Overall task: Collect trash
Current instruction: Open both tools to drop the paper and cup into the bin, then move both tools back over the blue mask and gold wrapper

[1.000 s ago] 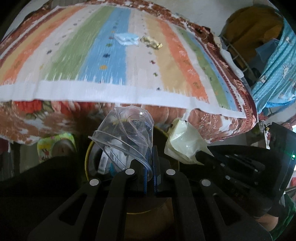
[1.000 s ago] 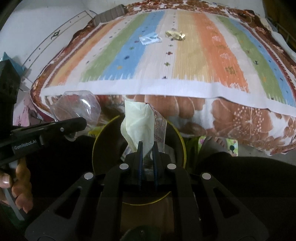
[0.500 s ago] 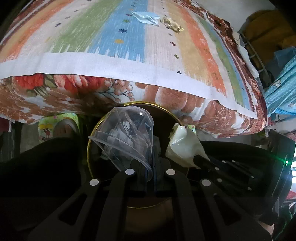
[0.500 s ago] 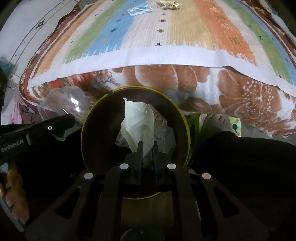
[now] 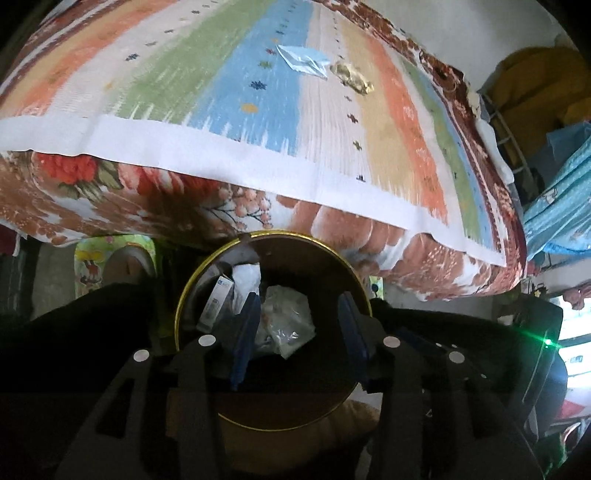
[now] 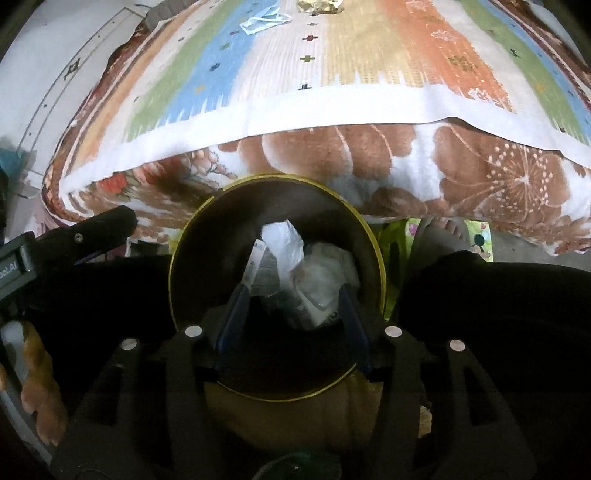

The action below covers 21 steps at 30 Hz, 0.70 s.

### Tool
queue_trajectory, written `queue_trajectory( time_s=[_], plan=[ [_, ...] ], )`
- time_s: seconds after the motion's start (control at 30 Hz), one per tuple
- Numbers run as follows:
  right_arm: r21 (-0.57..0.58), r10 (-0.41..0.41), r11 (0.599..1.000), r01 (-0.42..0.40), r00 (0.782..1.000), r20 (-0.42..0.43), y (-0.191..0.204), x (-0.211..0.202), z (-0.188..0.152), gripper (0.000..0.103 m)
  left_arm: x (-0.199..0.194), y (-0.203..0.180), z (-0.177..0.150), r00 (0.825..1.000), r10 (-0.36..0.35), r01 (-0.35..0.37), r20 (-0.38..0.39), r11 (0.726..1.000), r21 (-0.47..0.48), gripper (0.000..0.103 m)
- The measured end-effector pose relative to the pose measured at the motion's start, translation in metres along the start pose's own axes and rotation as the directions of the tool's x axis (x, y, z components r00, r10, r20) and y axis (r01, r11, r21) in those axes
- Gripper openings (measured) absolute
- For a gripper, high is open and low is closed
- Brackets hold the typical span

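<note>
Both tools hang over the bin [image 5: 334,417], pointing steeply down into it. Left tool [image 5: 299,328] has its jaws opening, blue pads apart, with nothing pressed between them; a crumpled clear wrapper [image 5: 290,325] lies loose in the bin below the gap. Right tool [image 6: 291,310] is likewise opening and grips nothing, and the pale bag [image 6: 284,240] and clear plastic [image 6: 321,280] sit in the bin under it. A small carton [image 5: 216,302] leans against the bin's inner wall on the left.

Beyond the bin is a bed [image 5: 221,206] with a brown floral blanket, and over that a striped cover [image 5: 236,92] in orange, green, blue and cream with a white hem. Two pieces of trash remain on the cover, well apart from the bin: a light blue face mask [image 5: 303,61] and, just beside it, a gold wrapper [image 5: 352,77]. In the right wrist view the gold wrapper [image 6: 319,4] is cut off by the top edge.

Room details are thin (the fisheye bends everything): a pale wall [image 6: 55,48] to the left of the bed, blue cloth [image 5: 557,206] and yellow cloth [image 5: 535,92] to the right. A foot in a sandal [image 6: 443,236] shows beside the bin. The bin's depth is dark, so its lower contents cannot be made out. A hand [image 6: 37,387] holding the left tool appears at the left edge, partly cut off.
</note>
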State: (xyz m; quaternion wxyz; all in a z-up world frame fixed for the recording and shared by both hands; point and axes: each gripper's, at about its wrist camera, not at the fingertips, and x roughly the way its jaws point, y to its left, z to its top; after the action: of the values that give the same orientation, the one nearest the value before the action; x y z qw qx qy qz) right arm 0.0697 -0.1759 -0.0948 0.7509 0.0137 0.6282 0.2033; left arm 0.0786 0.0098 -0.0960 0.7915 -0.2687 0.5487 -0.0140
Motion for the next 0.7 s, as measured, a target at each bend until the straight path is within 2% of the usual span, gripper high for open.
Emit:
queue_trajectory(
  time_s=[0.1,0.23,0.37,0.57,0.7],
  plan=[
    [-0.011,0.009,1.0,-0.009,1.0,0.026,0.003,-0.007,0.001,0.049,-0.008,-0.003,0.002,0.999,0.018,-0.019,0.028,1.0,0.017,0.044],
    [-0.051,0.015,0.999,-0.012,0.998,0.067,0.01,-0.019,0.002,0.056,-0.033,-0.026,0.002,0.991,0.023,-0.041,0.13,0.99,0.136,0.055],
    [-0.106,0.009,0.994,0.003,0.994,0.11,0.017,-0.033,0.005,0.059,-0.051,-0.031,0.01,0.979,0.055,-0.09,0.198,0.98,0.176,0.061],
    [-0.152,0.013,0.988,0.016,0.982,0.187,0.024,-0.059,0.023,0.066,-0.063,-0.036,0.029,0.975,0.058,-0.105,0.213,0.971,0.217,0.068],
    [-0.157,0.061,0.987,-0.028,0.976,0.209,0.026,-0.076,0.036,0.072,-0.063,-0.044,0.033,0.98,0.032,-0.082,0.196,0.964,0.254,0.068]
  ],
)
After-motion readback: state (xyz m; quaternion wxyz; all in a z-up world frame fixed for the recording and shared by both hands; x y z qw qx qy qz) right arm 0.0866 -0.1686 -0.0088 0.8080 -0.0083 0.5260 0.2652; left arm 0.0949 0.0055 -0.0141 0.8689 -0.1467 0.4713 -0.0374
